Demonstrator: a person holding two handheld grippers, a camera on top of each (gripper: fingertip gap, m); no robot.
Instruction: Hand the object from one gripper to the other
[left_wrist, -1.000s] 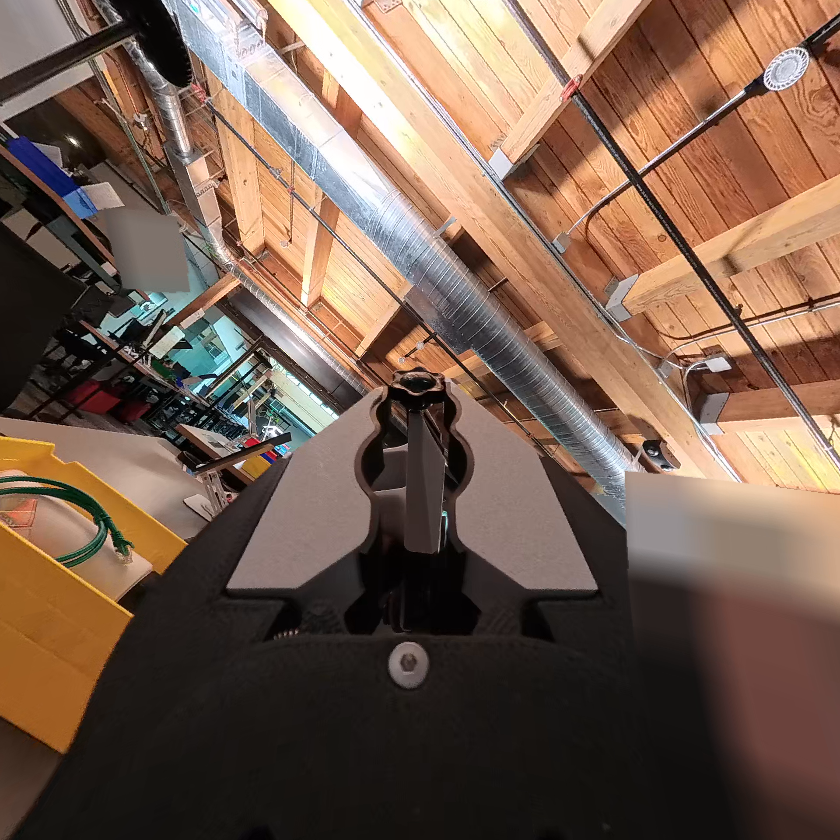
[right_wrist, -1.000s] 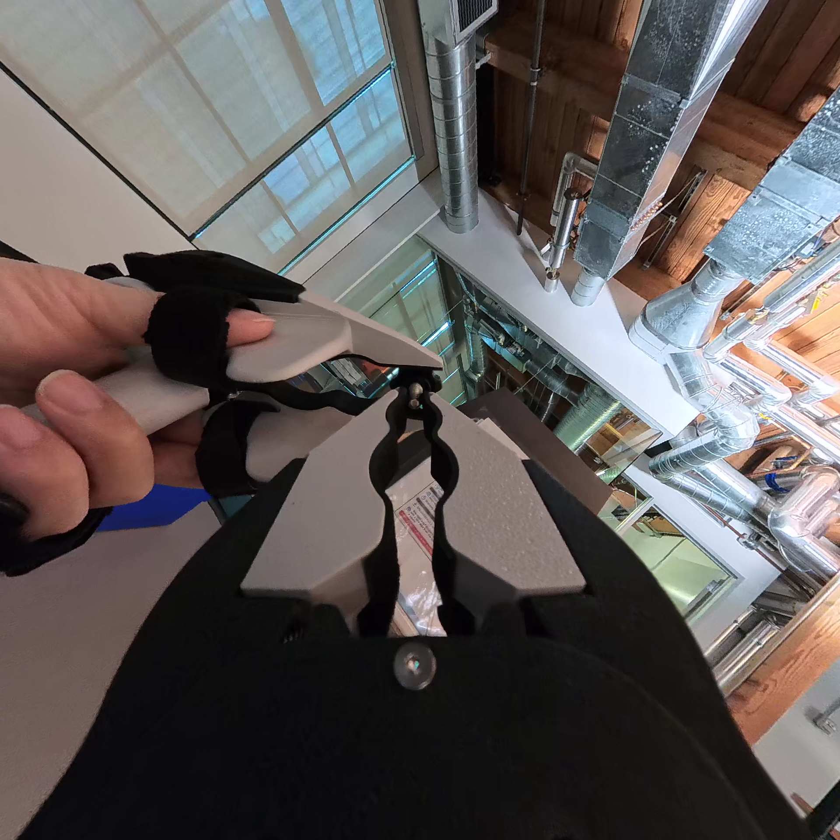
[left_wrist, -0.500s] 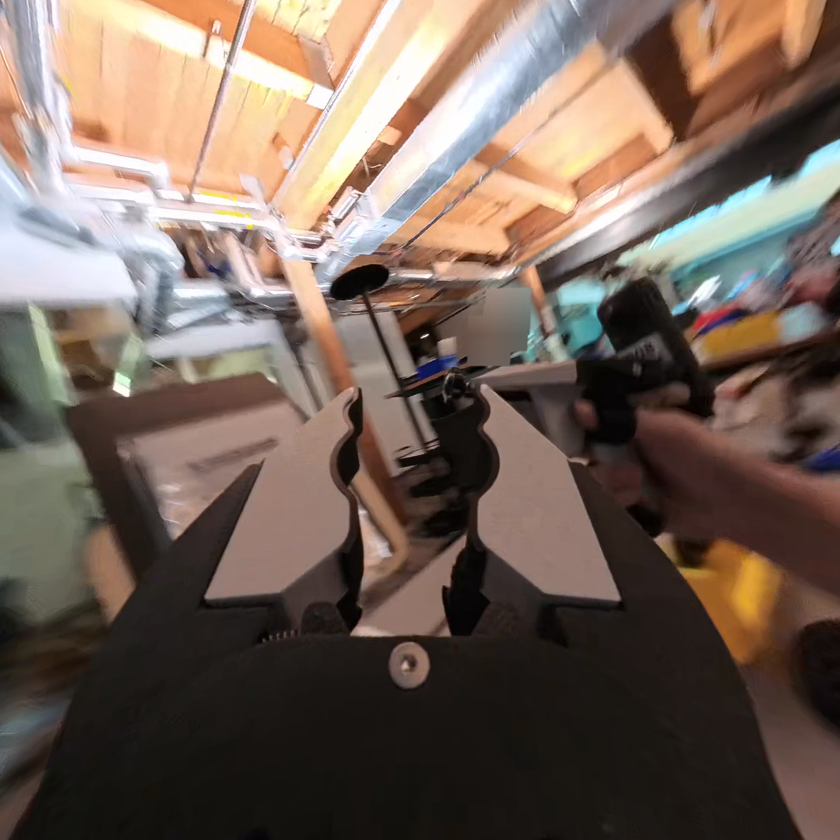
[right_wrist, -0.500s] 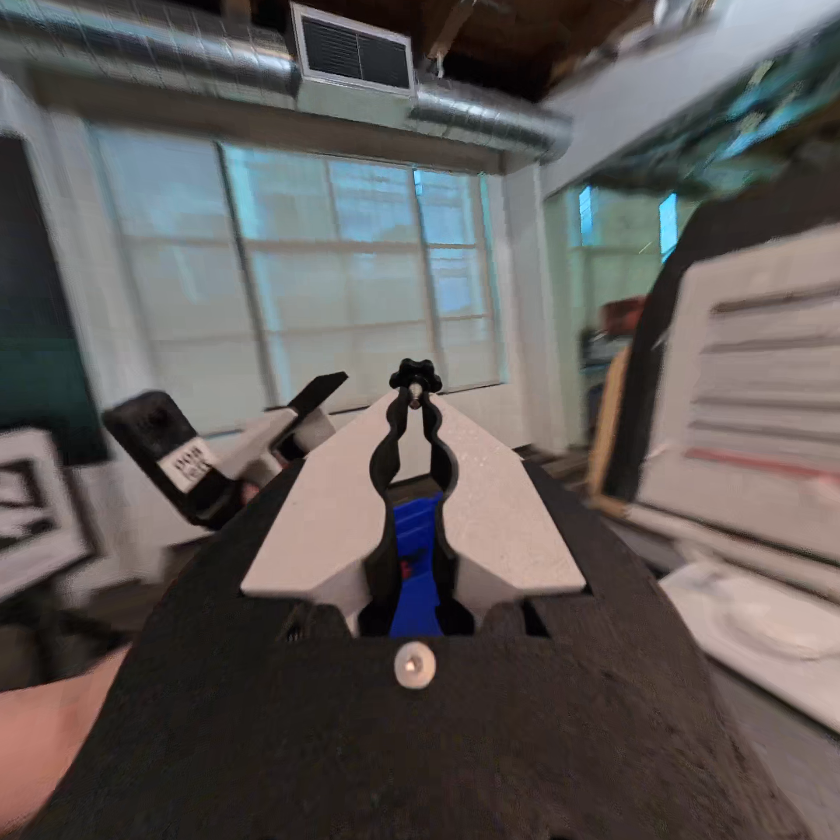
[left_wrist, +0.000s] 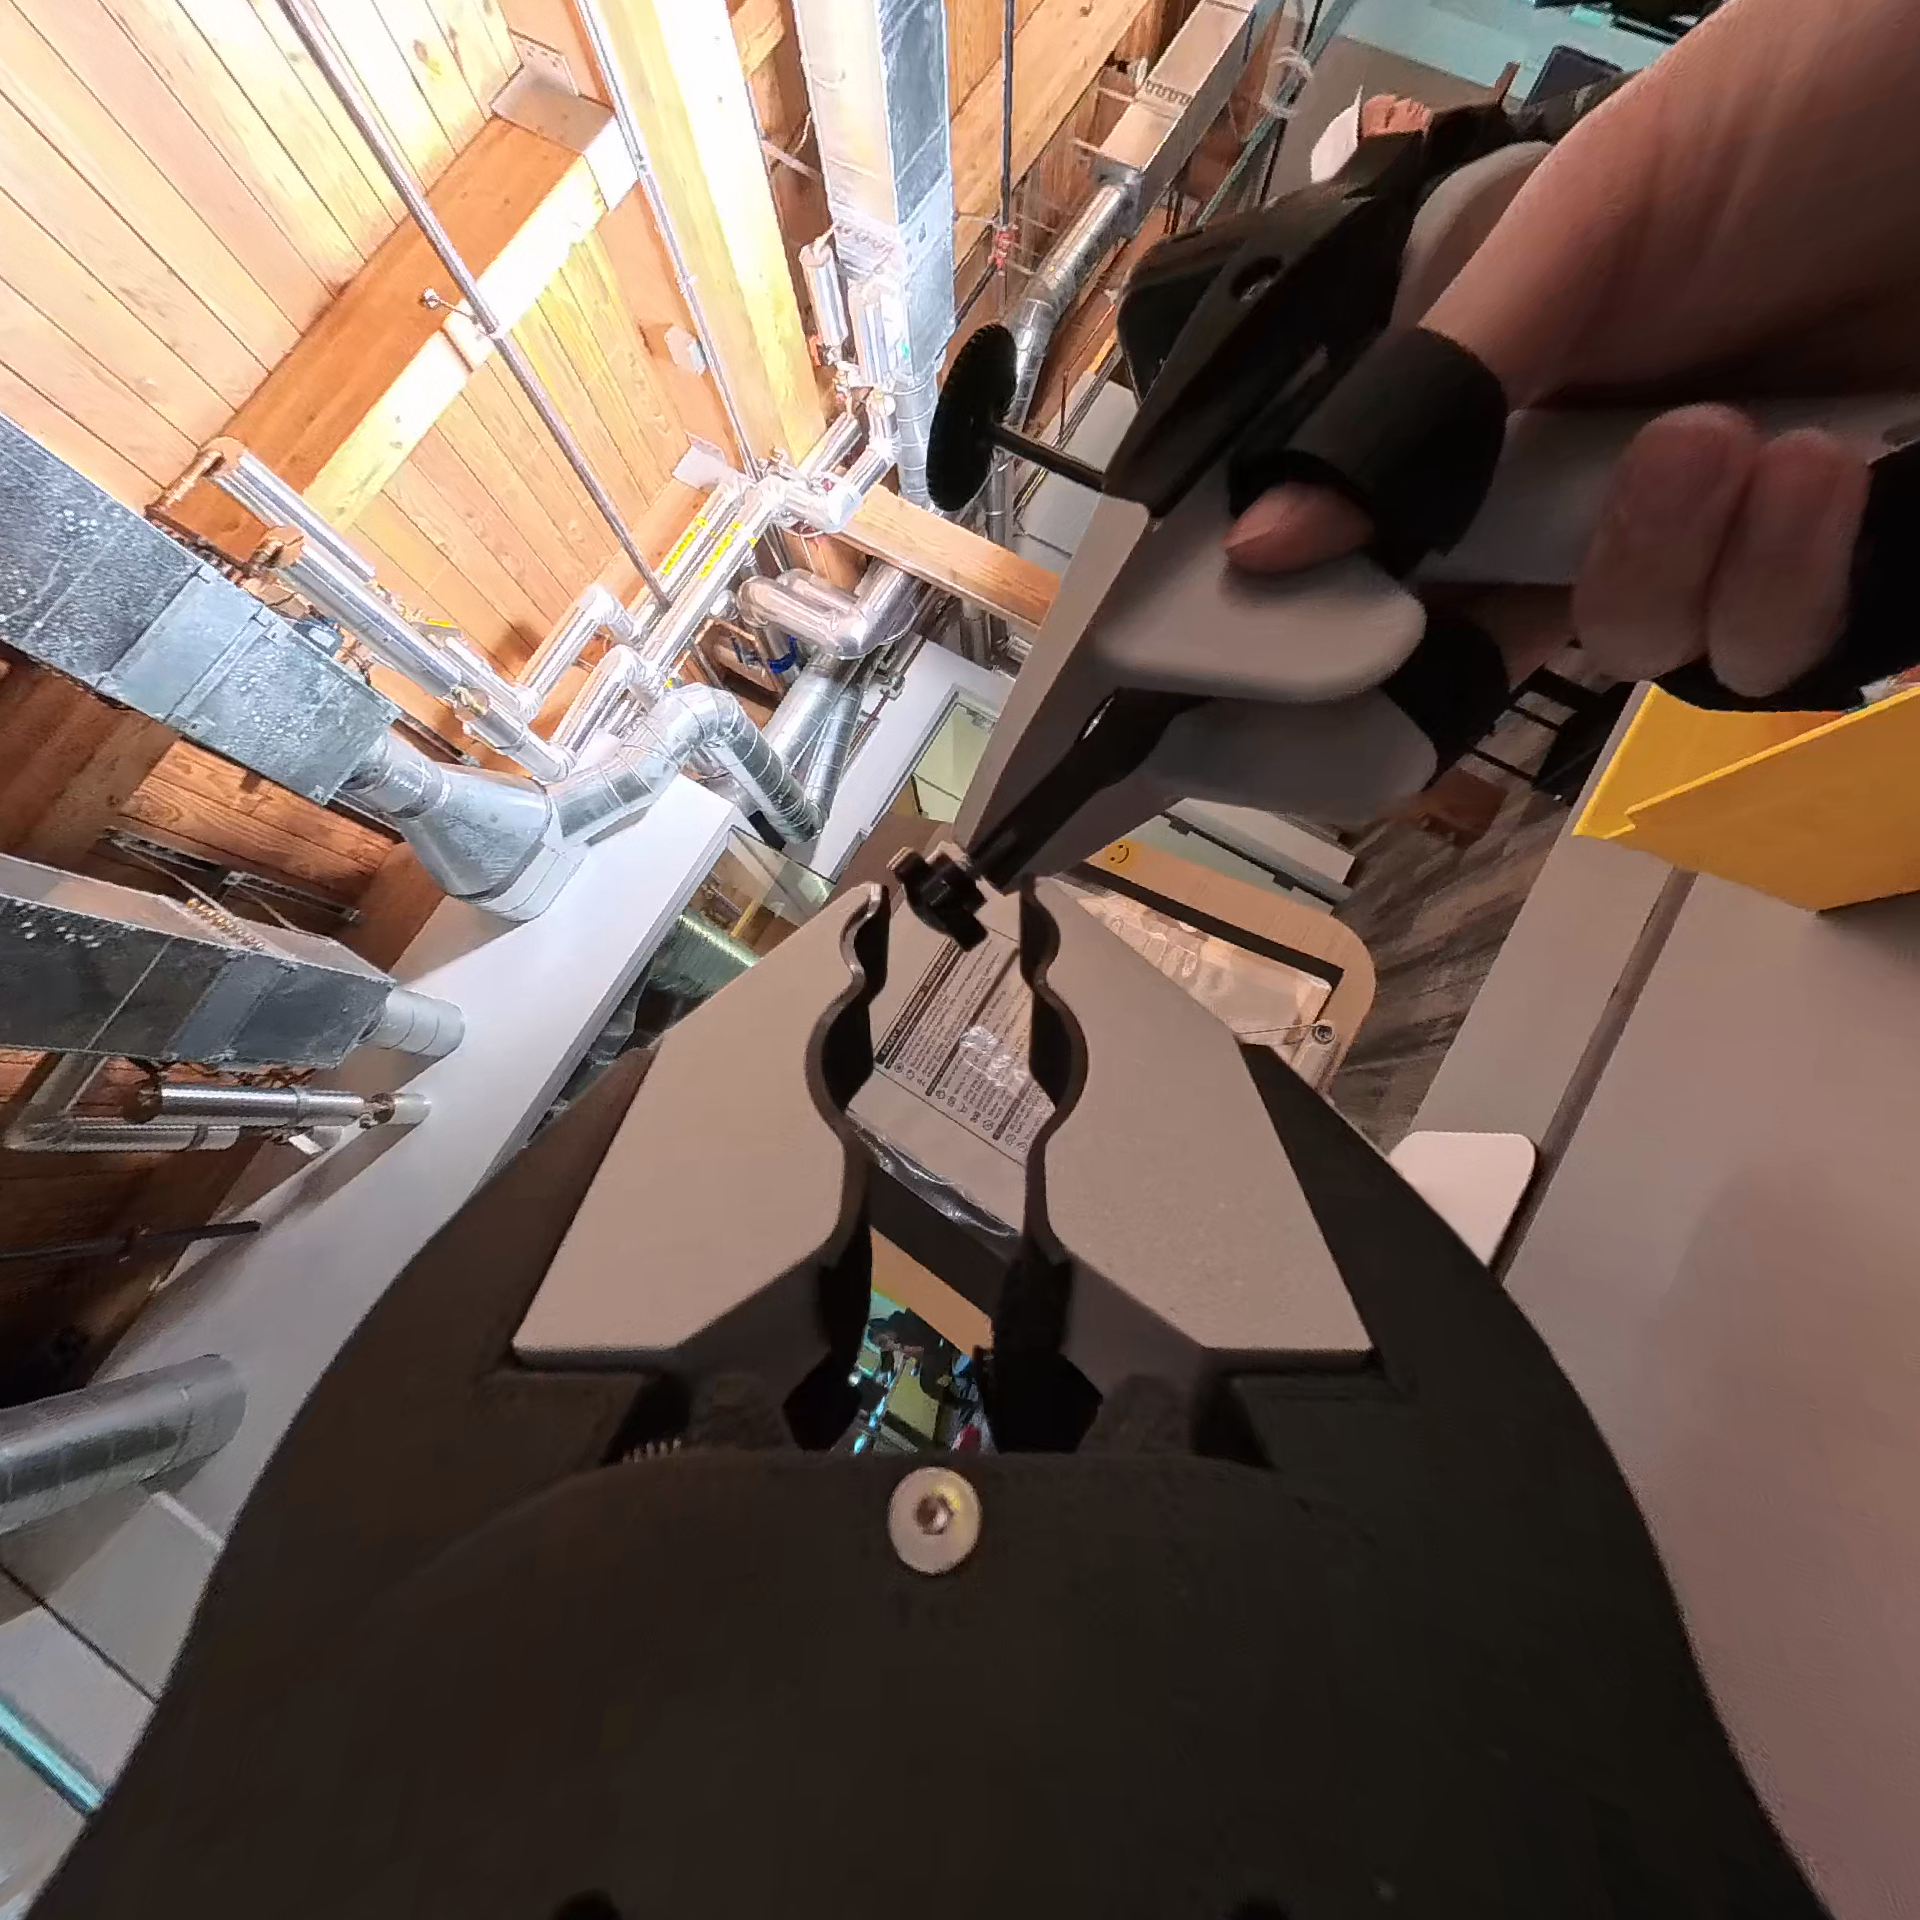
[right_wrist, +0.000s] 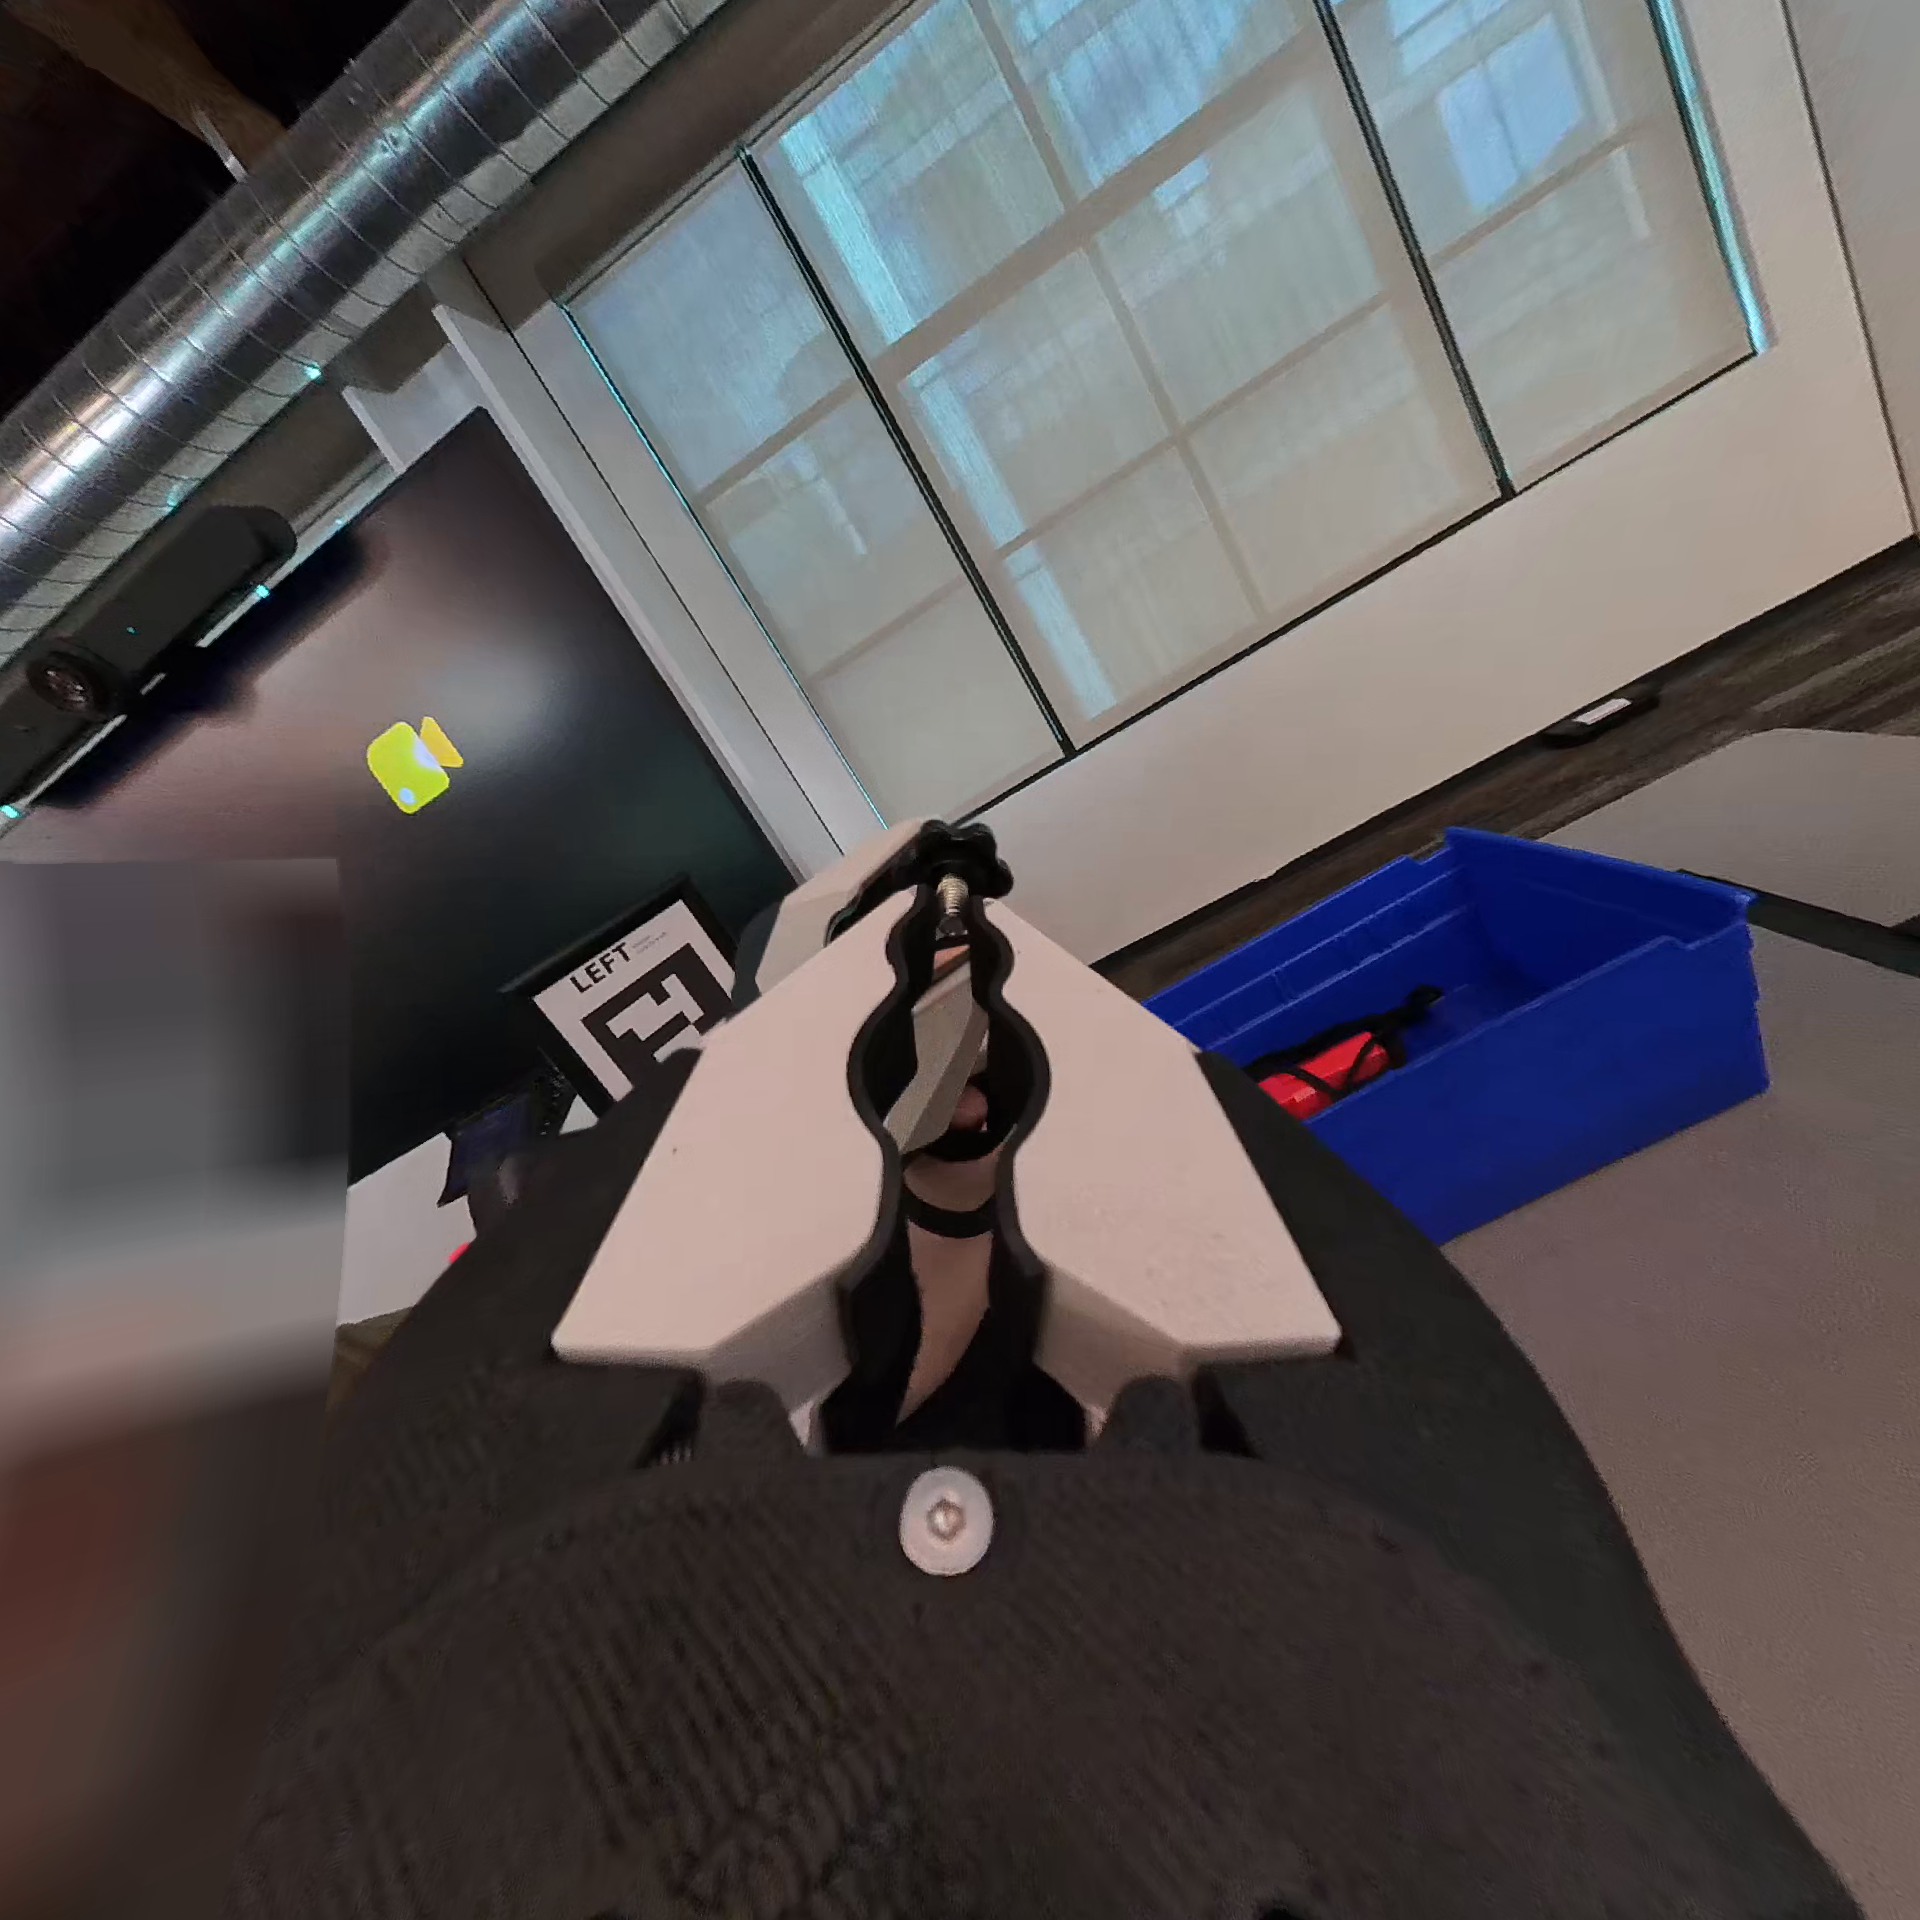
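A blue bin (right_wrist: 1621, 1060) sits on the desk (right_wrist: 1662, 1351) below my window (right_wrist: 1143, 395); something red (right_wrist: 1325, 1070) lies inside it. A dark screen (right_wrist: 468, 748) stands left of the bin.

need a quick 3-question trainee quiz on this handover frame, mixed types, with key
1. True or false: the left claw is shut on the knob screw.
2. Which claw grips the knob screw? A) left B) right C) neither
3. Fill in: the red item lies in the ___ bin.
Key: 1 false, it is open; 2 B, the right claw; 3 blue.
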